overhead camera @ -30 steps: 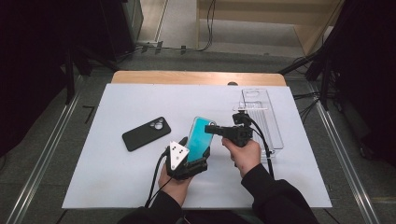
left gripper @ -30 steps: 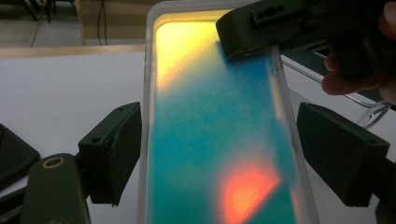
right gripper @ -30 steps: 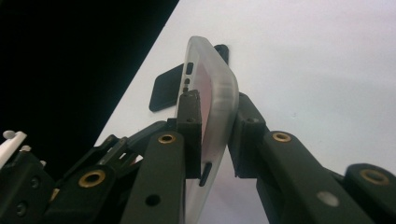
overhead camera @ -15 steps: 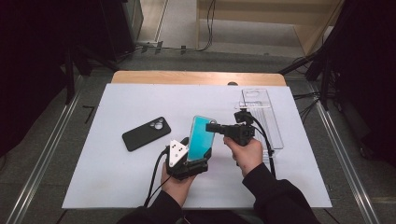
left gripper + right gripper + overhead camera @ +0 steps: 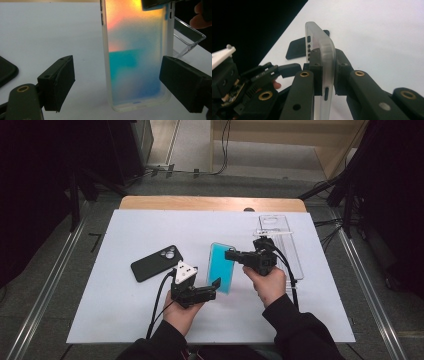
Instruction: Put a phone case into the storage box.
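A translucent phone case (image 5: 222, 267), teal fading to orange, stands tilted on its lower end at the middle of the white table (image 5: 125, 225). My right gripper (image 5: 231, 254) is shut on the case's upper edge (image 5: 325, 50), one pad on each face. My left gripper (image 5: 216, 287) is open at the case's lower end. In the left gripper view its pads (image 5: 58, 80) stand wide apart, the case (image 5: 135, 57) between them and nearer the right pad, untouched by either. A black phone (image 5: 156, 263) lies camera side up to the left.
A clear plastic case (image 5: 280, 245) lies flat at the right of the table, behind my right hand; its corner (image 5: 187, 40) is beyond the coloured case. The table's wooden far edge (image 5: 210, 202) runs behind. Cables trail from both grippers toward the front edge.
The right gripper and the case have shifted slightly right. The left gripper's jaws have swung toward the case's lower end and now stand on either side of it.
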`<state>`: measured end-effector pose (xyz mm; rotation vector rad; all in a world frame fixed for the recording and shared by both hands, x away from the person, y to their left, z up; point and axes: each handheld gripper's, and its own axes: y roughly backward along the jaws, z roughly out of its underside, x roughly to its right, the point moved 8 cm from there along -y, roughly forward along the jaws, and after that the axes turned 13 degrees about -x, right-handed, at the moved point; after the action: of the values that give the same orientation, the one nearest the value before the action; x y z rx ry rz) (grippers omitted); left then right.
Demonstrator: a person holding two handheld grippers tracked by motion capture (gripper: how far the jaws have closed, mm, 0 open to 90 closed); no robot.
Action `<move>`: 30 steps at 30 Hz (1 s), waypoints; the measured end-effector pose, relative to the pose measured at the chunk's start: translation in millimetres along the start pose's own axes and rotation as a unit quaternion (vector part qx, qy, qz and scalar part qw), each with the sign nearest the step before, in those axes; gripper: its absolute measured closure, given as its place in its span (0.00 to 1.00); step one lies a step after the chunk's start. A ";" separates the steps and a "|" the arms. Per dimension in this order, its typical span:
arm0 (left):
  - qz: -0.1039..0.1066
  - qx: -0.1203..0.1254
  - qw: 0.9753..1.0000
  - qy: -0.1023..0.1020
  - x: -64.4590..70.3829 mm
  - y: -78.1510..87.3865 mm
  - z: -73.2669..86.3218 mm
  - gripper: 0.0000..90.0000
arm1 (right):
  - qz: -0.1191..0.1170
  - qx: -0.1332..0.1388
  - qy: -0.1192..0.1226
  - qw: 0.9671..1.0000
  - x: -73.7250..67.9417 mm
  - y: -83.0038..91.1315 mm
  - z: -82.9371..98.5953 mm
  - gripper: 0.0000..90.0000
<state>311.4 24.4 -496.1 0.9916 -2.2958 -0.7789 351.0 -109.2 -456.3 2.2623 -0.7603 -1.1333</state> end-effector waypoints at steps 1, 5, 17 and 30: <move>0.007 -0.005 1.000 -0.001 -0.6 0.1 -0.7 0.17 | 0.004 0.000 0.003 1.000 0.0 -0.2 0.2 0.87; 0.034 -0.034 0.999 -0.006 -1.5 1.2 -2.5 0.17 | 0.021 -0.002 0.021 1.000 -0.5 0.0 2.0 0.87; 0.104 -0.097 0.989 -0.025 -3.7 7.8 -8.9 0.23 | 0.027 -0.005 0.060 0.998 -2.4 1.7 7.0 0.87; 0.143 -0.105 0.981 -0.077 -15.9 25.5 -19.3 0.25 | 0.014 -0.016 0.101 0.995 -2.6 2.6 11.8 0.86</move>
<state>321.3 45.3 -468.9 0.5089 -2.3554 -0.9763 339.3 -111.4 -459.5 2.2905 -0.6846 -0.8798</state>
